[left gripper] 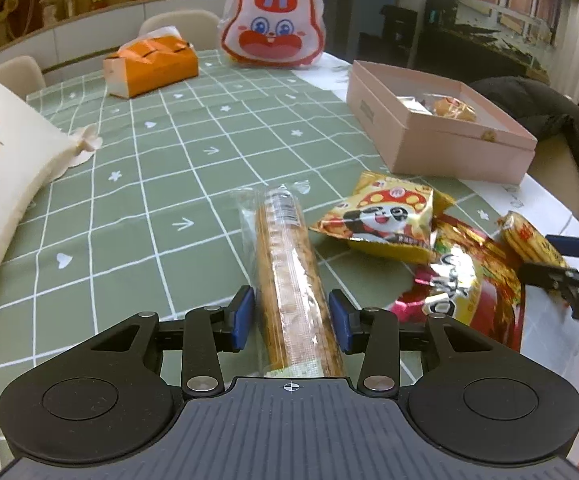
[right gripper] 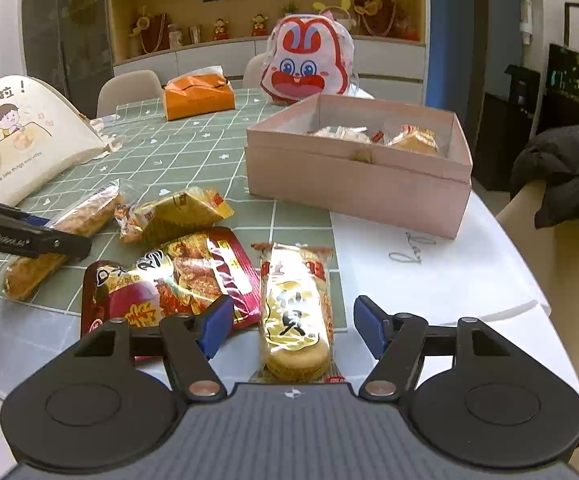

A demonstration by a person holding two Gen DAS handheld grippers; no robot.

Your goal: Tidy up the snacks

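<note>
In the left wrist view, the left gripper [left gripper: 292, 318] had its blue-padded jaws parted on either side of a long clear-wrapped stick of brown biscuits [left gripper: 289, 276], which ran straight ahead between them; each pad stood just beside the wrapper, and whether they pressed it could not be told. Ahead and to the right of the jaws lay a yellow foil packet printed with a panda [left gripper: 385, 218], and nearer on that side a red-and-gold foil snack bag [left gripper: 477, 280], both on the green grid-patterned tablecloth [left gripper: 161, 184]. Farther ahead to the right stood an open pale pink cardboard box [left gripper: 429, 148] with a few wrapped snacks inside. At the far right edge the right gripper [left gripper: 569, 264] reached in beside a gold wrapped rice cracker [left gripper: 529, 240]. Far ahead sat an orange tissue box [left gripper: 153, 66] and a white-and-red rabbit-face bag [left gripper: 275, 20]. In the right wrist view, the right gripper [right gripper: 293, 328] was spread wide, released, with the gold wrapped rice cracker [right gripper: 295, 312] lying lengthwise between the jaws, clear of both pads. The red-and-gold foil snack bag [right gripper: 169, 280] lay just left of the left jaw, partly under it. The pink box [right gripper: 357, 184] stood ahead and slightly right. The left gripper [right gripper: 29, 236] showed at the far left over the biscuit stick [right gripper: 77, 216].
</note>
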